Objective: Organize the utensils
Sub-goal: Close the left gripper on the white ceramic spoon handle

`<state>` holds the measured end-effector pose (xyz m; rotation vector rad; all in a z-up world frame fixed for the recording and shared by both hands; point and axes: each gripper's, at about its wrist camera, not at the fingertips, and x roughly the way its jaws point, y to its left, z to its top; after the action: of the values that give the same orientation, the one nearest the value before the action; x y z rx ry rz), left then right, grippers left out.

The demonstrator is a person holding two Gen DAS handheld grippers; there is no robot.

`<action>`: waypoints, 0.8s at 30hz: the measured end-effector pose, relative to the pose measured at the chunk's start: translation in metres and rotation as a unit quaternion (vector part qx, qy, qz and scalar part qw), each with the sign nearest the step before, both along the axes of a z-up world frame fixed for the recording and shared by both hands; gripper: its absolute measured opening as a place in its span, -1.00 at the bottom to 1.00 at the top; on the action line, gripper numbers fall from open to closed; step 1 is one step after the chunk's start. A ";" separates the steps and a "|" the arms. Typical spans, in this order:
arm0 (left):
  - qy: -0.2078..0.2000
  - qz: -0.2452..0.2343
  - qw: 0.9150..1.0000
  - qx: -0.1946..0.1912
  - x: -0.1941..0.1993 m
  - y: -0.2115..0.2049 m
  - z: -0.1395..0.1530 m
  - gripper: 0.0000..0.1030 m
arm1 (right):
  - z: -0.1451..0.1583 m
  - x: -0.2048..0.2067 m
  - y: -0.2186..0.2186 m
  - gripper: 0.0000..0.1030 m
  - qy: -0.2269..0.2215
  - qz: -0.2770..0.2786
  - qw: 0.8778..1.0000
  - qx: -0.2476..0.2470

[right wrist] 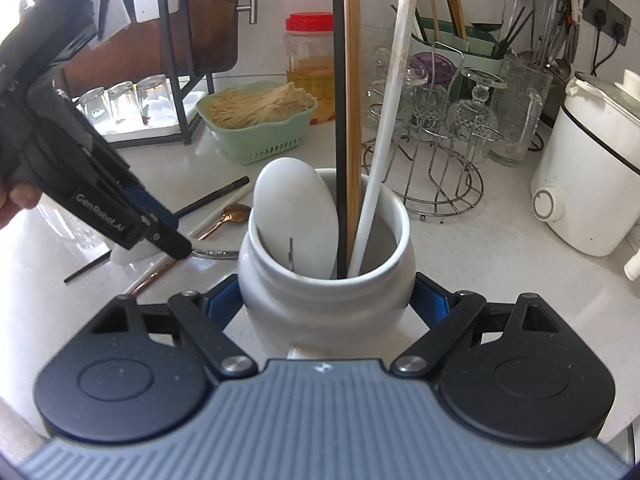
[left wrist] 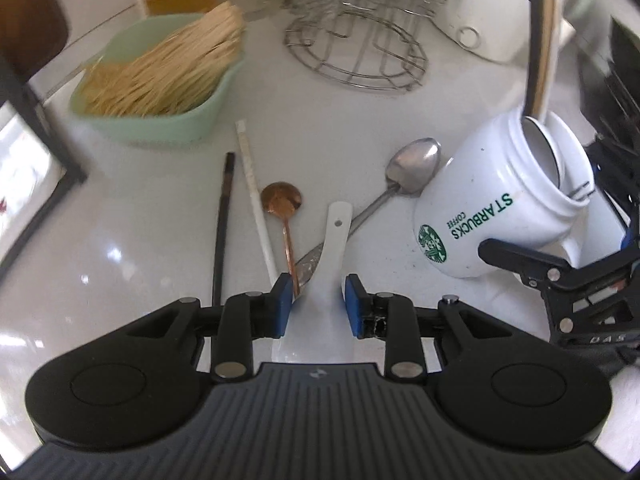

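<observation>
Four utensils already stand in the mug [right wrist: 324,264] pinched by the right claw [right wrist: 326,300], while the left claw [left wrist: 316,300] pinches a white spoon [left wrist: 320,276] off the counter [left wrist: 120,248], two spoons and two chopsticks lying ahead.

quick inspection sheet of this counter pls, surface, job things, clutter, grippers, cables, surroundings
surface: glossy white counter, no spills seen.
job's things: white Starbucks mug holds a white ceramic spoon, black, wooden and white chopsticks; on the counter lie a second white ceramic spoon, copper spoon, steel spoon, black chopstick, white chopstick.
clutter: green basket of pale sticks, wire glass rack.
grippers: left gripper closed around the second spoon; right gripper clamps the mug.
cables: black cords at wall sockets.
surroundings: white cooker, oil jar.
</observation>
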<state>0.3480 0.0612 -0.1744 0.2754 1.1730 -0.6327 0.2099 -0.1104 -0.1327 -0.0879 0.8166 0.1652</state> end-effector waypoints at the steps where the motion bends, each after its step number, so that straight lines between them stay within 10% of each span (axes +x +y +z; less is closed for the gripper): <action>1: -0.001 0.004 1.000 0.004 -0.001 0.000 -0.003 -0.37 | 0.000 0.001 0.000 0.76 -0.001 0.002 1.000 0.000; 24: -0.044 -0.038 0.998 0.030 -0.011 -0.021 -0.004 -0.36 | -0.001 0.005 0.001 0.76 -0.004 0.014 1.000 0.001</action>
<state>0.3374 0.0405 -0.1788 0.3968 1.1027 -0.6450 0.2151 -0.1097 -0.1341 -0.0988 0.8068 0.1925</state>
